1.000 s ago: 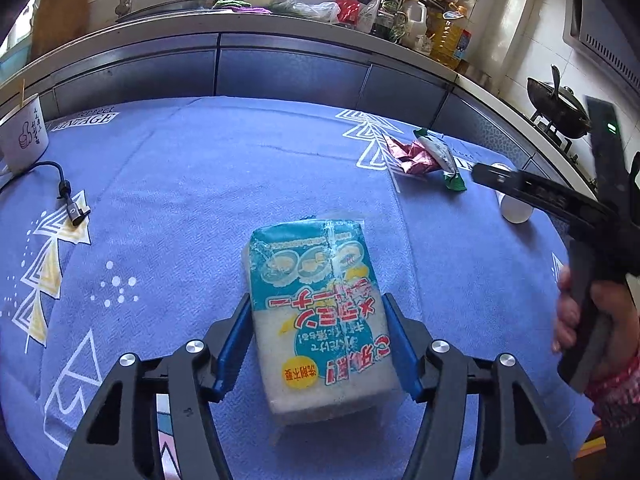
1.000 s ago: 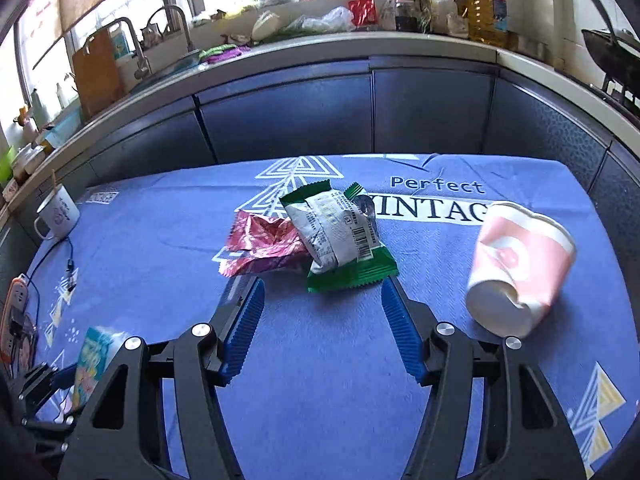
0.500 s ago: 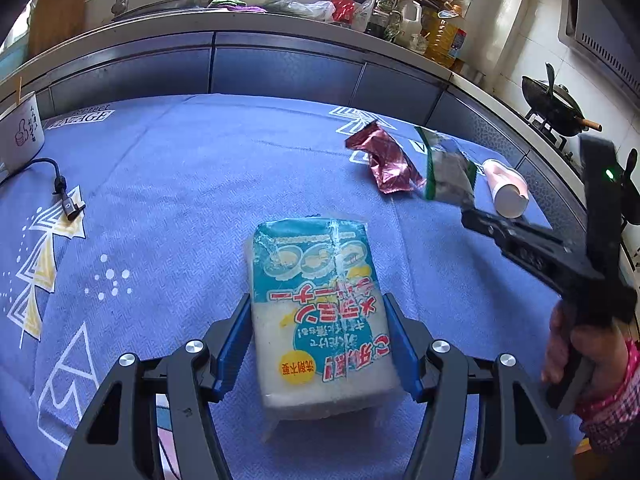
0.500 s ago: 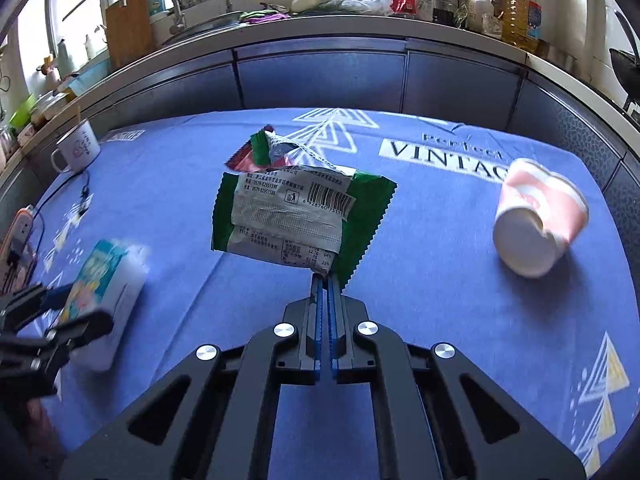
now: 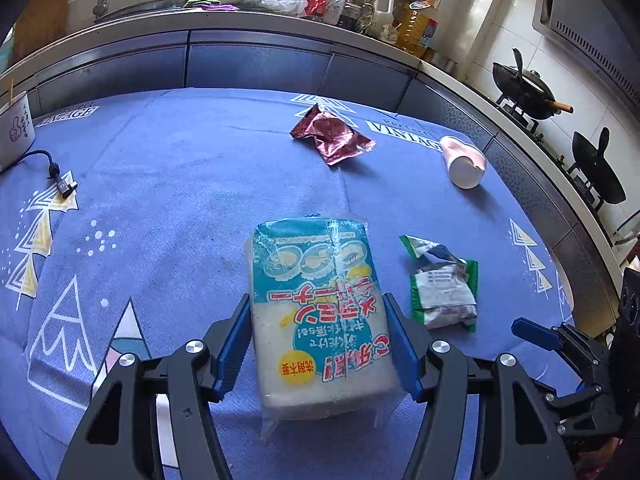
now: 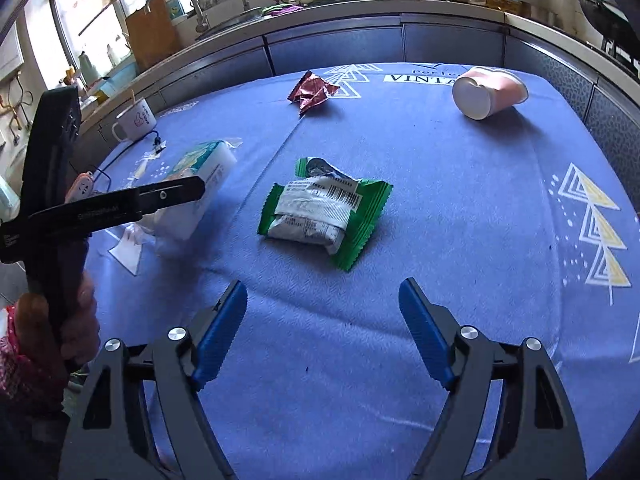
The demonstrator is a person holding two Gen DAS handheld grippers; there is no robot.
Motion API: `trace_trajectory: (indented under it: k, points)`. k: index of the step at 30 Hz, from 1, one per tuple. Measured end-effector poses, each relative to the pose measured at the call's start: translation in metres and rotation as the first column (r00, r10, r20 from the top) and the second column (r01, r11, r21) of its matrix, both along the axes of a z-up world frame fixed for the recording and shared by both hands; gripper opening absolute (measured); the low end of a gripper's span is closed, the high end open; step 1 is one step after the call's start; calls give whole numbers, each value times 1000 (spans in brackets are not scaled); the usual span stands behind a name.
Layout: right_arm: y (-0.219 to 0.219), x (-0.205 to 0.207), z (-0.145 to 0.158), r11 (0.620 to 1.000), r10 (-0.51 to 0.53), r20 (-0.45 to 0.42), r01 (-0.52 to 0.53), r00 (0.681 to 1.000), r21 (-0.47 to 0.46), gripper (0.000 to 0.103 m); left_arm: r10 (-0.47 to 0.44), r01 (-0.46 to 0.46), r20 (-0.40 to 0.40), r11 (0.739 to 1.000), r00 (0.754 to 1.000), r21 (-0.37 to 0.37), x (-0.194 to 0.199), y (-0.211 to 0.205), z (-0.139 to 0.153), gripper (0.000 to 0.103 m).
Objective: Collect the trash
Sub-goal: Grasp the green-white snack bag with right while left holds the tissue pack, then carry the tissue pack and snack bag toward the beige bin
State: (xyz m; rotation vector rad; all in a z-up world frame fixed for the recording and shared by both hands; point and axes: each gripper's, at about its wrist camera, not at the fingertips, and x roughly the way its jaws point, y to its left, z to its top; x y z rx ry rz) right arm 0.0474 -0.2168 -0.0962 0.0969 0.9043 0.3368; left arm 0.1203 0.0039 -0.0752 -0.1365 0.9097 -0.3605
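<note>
The crumpled green-and-white snack wrapper point(image 6: 326, 216) lies just ahead of the right gripper point(image 6: 322, 330), whose empty jaws are opening; the left gripper point(image 5: 318, 348) clamps a teal-printed white sponge pack point(image 5: 320, 316).

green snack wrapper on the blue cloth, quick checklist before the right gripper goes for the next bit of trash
1. Right gripper empty: ok, jaws opening, nothing between them.
2. Green and white crinkled snack wrapper released: ok, it lies flat on the blue patterned tablecloth, apart from the fingertips.
3. Left gripper grip on the teal-printed plastic sponge pack: ok, pads press both sides.
4. Crumpled red foil wrapper reachable: ok, it lies alone at the far side.
5. Pink paper cup state: ok, tipped on its side, far right.
6. Bin or collection spot: cannot tell, none in view.
</note>
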Motion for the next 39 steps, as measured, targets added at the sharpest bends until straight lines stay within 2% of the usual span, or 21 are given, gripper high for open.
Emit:
trace_trajectory:
  k: [1, 3, 5, 9, 11, 12, 16, 17, 18, 19, 21, 23, 28, 34, 39]
  points:
    - [-6, -3, 1, 999, -6, 2, 6, 1000, 41, 75, -8, 8, 4, 1000, 1000, 0, -3, -2, 2, 63]
    - [-21, -2, 2, 994, -41, -2, 41, 999, 104, 61, -33, 33, 12, 999, 999, -7, -10, -9, 7, 63]
    - [-38, 8, -1, 978, -73, -16, 75, 997, 195, 57, -55, 55, 17, 998, 998, -5, -14, -18, 10, 63]
    - [-67, 41, -22, 916, -110, -81, 133, 991, 378, 52, -87, 87, 11, 996, 996, -8, -18, -31, 11, 63]
    - [-74, 58, -31, 879, -119, -107, 155, 987, 451, 46, -101, 101, -3, 995, 995, -10, -17, -38, 9, 63]
    - [-75, 65, -33, 873, -118, -103, 153, 988, 464, 45, -107, 107, -11, 994, 994, -11, -17, -41, 7, 63]
    - [-58, 80, -33, 891, -69, -70, 93, 995, 445, 45, -129, 129, -42, 992, 991, 4, -14, -53, -4, 63]
    - [-52, 82, -34, 894, -49, -69, 75, 996, 442, 38, -131, 131, -47, 991, 990, 11, -14, -54, -7, 63]
    - [-45, 83, -36, 890, -16, -82, 52, 997, 452, 25, -131, 132, -54, 991, 990, 20, -13, -56, -9, 63]
    - [-40, 83, -40, 884, 6, -97, 40, 995, 466, 24, -131, 133, -66, 991, 989, 28, -12, -57, -13, 63]
    - [-36, 78, -42, 873, 8, -94, 39, 996, 486, 15, -129, 131, -71, 991, 989, 24, -11, -56, -17, 63]
    - [-38, 70, -39, 849, 1, -89, 46, 996, 526, 11, -131, 133, -69, 991, 989, 25, -11, -54, -17, 63]
    - [-55, 36, -15, 840, -68, -33, 75, 997, 538, 9, -134, 135, -70, 991, 988, 11, -13, -51, -12, 62]
    - [-67, -23, 20, 902, -170, 83, 121, 982, 415, 9, -153, 154, -9, 988, 988, 27, -29, -54, 6, 62]
    - [-79, -63, 32, 909, -270, 128, 209, 954, 360, 9, -195, 190, 53, 978, 979, 82, -47, -72, 23, 62]
